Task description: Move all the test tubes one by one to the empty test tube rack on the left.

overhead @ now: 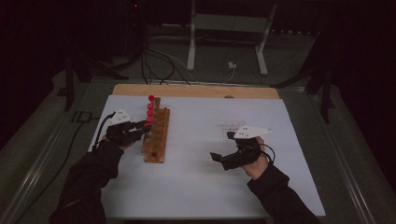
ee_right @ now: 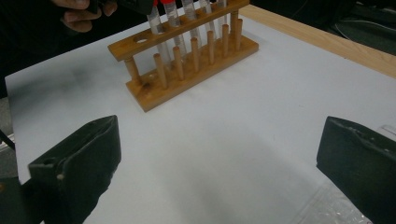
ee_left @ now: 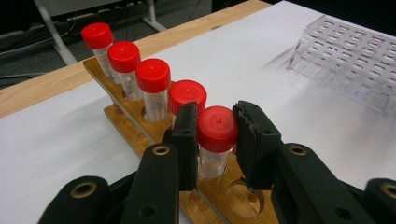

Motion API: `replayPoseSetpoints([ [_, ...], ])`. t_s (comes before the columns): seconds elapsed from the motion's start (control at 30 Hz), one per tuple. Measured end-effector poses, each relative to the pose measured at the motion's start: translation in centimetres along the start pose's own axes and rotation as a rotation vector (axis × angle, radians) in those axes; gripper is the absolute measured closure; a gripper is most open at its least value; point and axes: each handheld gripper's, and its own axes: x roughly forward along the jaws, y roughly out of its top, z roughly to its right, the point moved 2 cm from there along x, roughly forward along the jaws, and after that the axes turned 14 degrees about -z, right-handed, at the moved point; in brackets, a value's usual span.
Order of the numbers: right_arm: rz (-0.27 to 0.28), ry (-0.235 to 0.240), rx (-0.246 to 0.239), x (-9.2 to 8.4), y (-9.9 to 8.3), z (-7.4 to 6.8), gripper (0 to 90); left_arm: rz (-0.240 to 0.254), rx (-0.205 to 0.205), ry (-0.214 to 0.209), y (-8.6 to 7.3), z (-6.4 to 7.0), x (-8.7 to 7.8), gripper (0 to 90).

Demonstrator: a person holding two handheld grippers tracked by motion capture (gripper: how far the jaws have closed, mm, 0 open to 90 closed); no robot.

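A red-capped tube is clamped by the left claw at the wooden rack, seemingly for seating; the right claw is held wide open, empty.

Wooden tabletop under a white sheet. On the sheet: wooden tube rack left, clear plastic rack right.

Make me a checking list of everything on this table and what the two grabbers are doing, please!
Surface: white sheet over a wooden table.
Job's things: wooden tube rack holds five red-capped tubes; the nearest tube sits in its hole.
Clutter: clear plastic rack standing apart on the sheet.
Grippers: left gripper shut on the nearest tube's cap; right gripper open, nothing between its jaws.
Cables: black cable trailing off the table's left.
Surroundings: dark floor, white metal stand beyond the table.
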Motion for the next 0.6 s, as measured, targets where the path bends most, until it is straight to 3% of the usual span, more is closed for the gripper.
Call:
replayPoseSetpoints([
  [0.03, 0.000, 0.001, -0.001, 0.0, 0.0, 0.0, 0.0, -0.001, -0.002, -0.002, 0.0, 0.0, -0.1, 70.1],
  [0.27, 0.003, 0.001, 0.002, -0.2, 0.0, 0.0, 0.0, 0.018, -0.006, -0.031, -0.4, 0.7, -1.4, 36.7],
  [0.4, 0.003, 0.001, 0.003, -0.2, -0.1, 0.0, 0.0, 0.000, -0.001, -0.035, -1.0, 1.4, -1.9, 16.5],
  [0.6, 0.002, 0.000, 0.004, -0.1, -0.2, 0.0, 0.0, 0.018, -0.011, -0.098, -2.6, 1.8, -2.6, 2.3],
])
